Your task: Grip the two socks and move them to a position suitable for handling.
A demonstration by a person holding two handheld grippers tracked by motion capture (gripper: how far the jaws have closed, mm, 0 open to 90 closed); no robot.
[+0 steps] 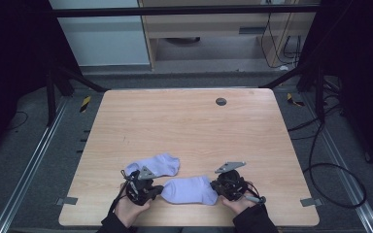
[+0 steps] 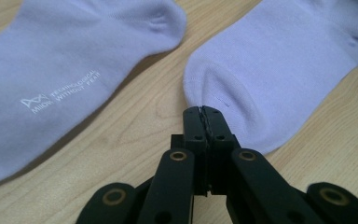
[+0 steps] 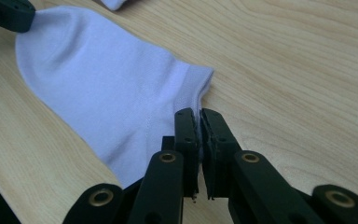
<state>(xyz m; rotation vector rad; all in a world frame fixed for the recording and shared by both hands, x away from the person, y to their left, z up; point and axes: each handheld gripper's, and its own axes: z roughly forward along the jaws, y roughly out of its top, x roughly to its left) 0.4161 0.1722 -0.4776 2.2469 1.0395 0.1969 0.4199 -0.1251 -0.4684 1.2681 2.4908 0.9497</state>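
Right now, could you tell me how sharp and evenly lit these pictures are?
High view: soft, table bright, surroundings dark. Left gripper view: near sock sharp, printed sock casts a shadow. Right gripper view: jaws crisp, far wood blurs.

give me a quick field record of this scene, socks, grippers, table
surface: wooden table
near sock: lilac sock lying flat by the table's near edge, between both grippers
far sock: second lilac sock flat just behind it, white printed lettering on it in the left gripper view, apart from the near sock
left gripper: left gripper shut on the near sock's toe edge
right gripper: right gripper shut on the near sock's cuff edge
other: dark round cap near the table's far edge
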